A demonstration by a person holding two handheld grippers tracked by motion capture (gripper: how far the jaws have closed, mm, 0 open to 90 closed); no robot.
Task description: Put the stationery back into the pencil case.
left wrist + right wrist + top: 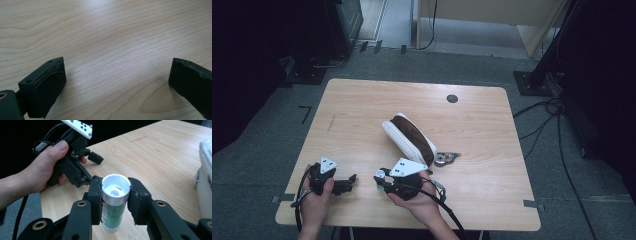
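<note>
My right gripper (116, 184) is shut on a small upright tube (112, 216) with a green label and a white cap, its pads pressing both sides just under the cap. In the high view this gripper (380, 180) sits near the table's front edge, pointing left with the tube (380, 184) at its tip. My left gripper (117, 65) is open, with bare wood between its jaws. It rests at the front left (348, 183), a short gap from the tube. A white pouch (409, 136) with a brown inside lies open mid-table, just behind the right hand.
A small metal piece (446, 158) lies right of the pouch's near end. The wooden table (362, 110) has a dark round plug (452, 98) at the back. Cables trail from both grippers over the front edge. Dark stands and cables surround the table on the floor.
</note>
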